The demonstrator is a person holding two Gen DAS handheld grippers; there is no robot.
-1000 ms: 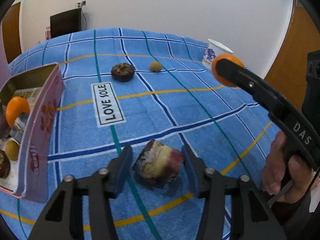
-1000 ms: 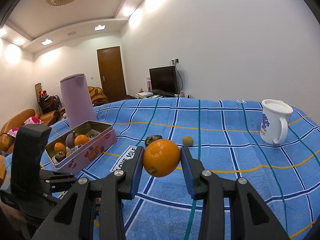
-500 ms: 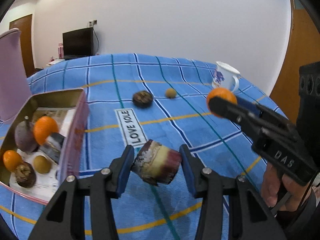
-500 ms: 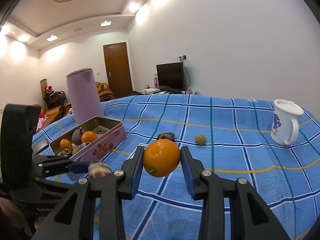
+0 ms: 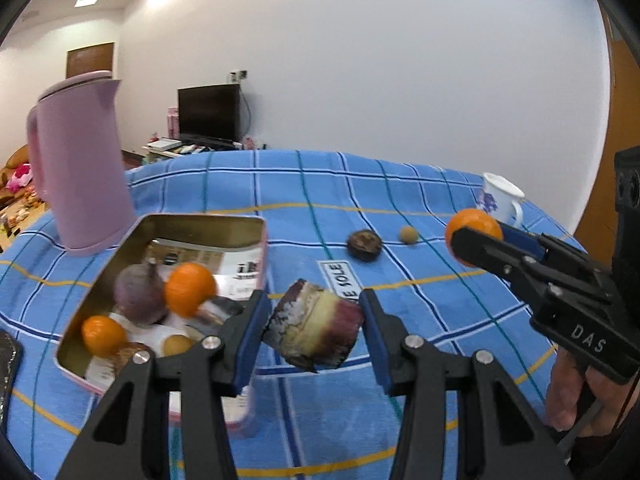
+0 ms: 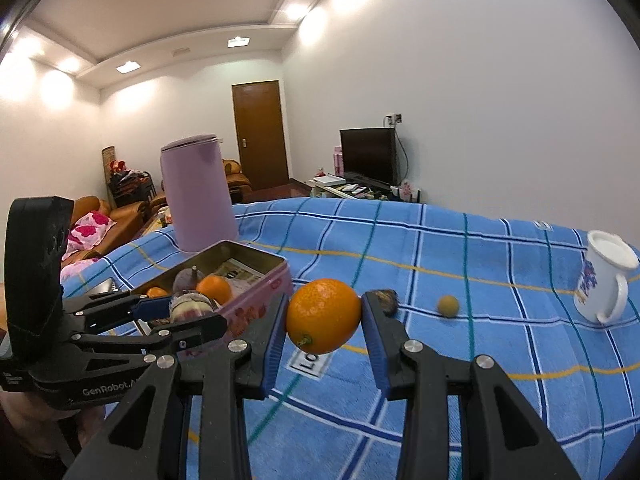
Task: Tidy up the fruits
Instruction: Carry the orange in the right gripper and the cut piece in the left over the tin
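My left gripper (image 5: 312, 330) is shut on a cut piece of purple, cream and dark red fruit (image 5: 314, 330), held above the blue checked cloth just right of the pink tin (image 5: 262, 248). The tin holds two oranges (image 5: 188, 288), a purple fruit (image 5: 138, 298) and some smaller ones. My right gripper (image 6: 324, 316) is shut on a large orange (image 6: 324, 316), also off the cloth; from the left wrist view the same orange (image 5: 472, 224) shows at the right. A dark round fruit (image 5: 363, 244) and a small tan fruit (image 5: 408, 235) lie on the cloth farther back.
A tall lilac jug (image 5: 80, 160) stands behind the tin. A white mug (image 6: 604, 284) with a blue print sits at the far right of the table. A "LOVE SOLE" label (image 5: 344, 280) is sewn on the cloth. A hand (image 5: 576, 396) grips the right tool.
Both grippers have lifted and swung left toward the tin with their fruit still held. The tin now shows much closer in the left wrist view and the jug has come into sight.
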